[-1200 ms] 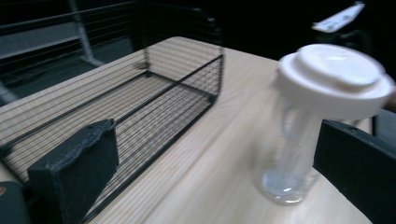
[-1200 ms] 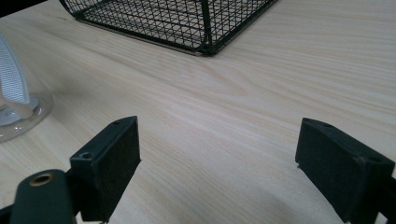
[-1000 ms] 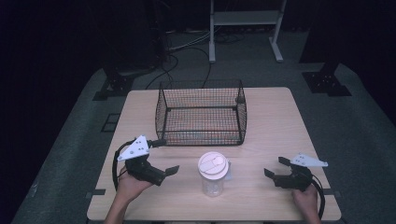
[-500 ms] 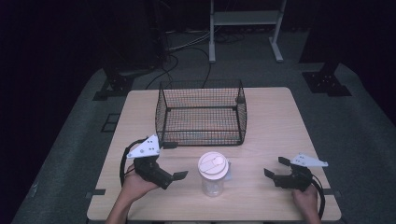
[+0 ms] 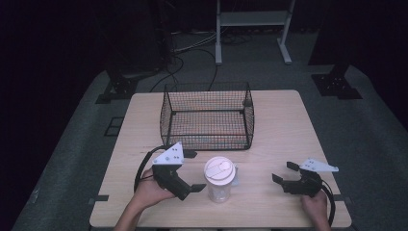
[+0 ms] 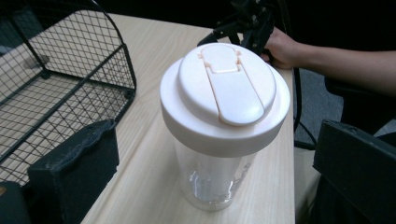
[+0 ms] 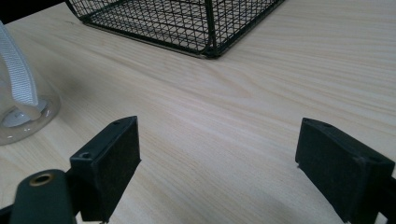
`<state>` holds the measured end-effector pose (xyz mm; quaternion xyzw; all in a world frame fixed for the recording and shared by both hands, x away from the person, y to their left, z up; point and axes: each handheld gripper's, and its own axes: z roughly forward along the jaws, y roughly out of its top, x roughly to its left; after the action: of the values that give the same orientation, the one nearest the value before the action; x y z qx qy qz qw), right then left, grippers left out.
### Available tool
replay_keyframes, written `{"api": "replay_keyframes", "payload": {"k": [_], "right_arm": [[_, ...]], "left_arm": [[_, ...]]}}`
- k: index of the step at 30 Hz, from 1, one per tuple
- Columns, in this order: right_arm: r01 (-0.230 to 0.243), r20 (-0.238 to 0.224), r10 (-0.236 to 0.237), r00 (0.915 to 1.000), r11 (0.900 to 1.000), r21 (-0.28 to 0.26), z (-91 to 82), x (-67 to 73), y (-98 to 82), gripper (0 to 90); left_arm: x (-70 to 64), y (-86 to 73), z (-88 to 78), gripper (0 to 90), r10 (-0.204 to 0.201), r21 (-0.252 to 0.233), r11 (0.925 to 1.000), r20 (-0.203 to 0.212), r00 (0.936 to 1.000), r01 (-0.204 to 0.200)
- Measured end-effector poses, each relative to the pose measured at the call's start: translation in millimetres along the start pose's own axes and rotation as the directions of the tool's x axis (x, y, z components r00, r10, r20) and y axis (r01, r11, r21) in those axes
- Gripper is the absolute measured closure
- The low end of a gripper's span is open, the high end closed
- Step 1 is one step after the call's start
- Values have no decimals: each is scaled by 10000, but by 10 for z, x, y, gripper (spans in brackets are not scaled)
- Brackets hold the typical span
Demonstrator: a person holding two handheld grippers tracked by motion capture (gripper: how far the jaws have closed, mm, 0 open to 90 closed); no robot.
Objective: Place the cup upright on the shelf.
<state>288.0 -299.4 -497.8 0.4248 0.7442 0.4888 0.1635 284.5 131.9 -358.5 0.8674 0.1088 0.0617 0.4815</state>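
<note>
A clear plastic bottle with a white flip-top lid stands upright near the table's front edge. My left gripper is open just left of the bottle. Its black fingers show on either side of the bottle, and neither touches it. My right gripper rests open at the front right, well apart from the bottle, with bare wood between its fingertips. The bottle's base and a white strap show at the left edge of the right gripper view.
An empty black wire basket stands behind the bottle in the middle of the wooden table. Its corner lies ahead of the right gripper. Cables and stand legs are on the dark floor beyond the table.
My left gripper has moved right toward the bottle and turned, so its open jaws now face it closely. The right gripper and the bottle have stayed still.
</note>
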Motion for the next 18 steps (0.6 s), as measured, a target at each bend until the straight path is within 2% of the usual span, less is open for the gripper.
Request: {"api": "replay_keyframes", "payload": {"k": [6, 18], "right_arm": [[-9, -36, 9, 10000, 10000, -6, -2, 0, 0, 129], [1, -147, -1, 9999, 10000, 5, 1, -3, 2, 129]], "left_arm": [[-29, 29, 104, 0, 122, 316, 9994, 171, 9998, -127], [-37, 59, 254, 0, 29, 859, 9963, 443, 9990, -67]]}}
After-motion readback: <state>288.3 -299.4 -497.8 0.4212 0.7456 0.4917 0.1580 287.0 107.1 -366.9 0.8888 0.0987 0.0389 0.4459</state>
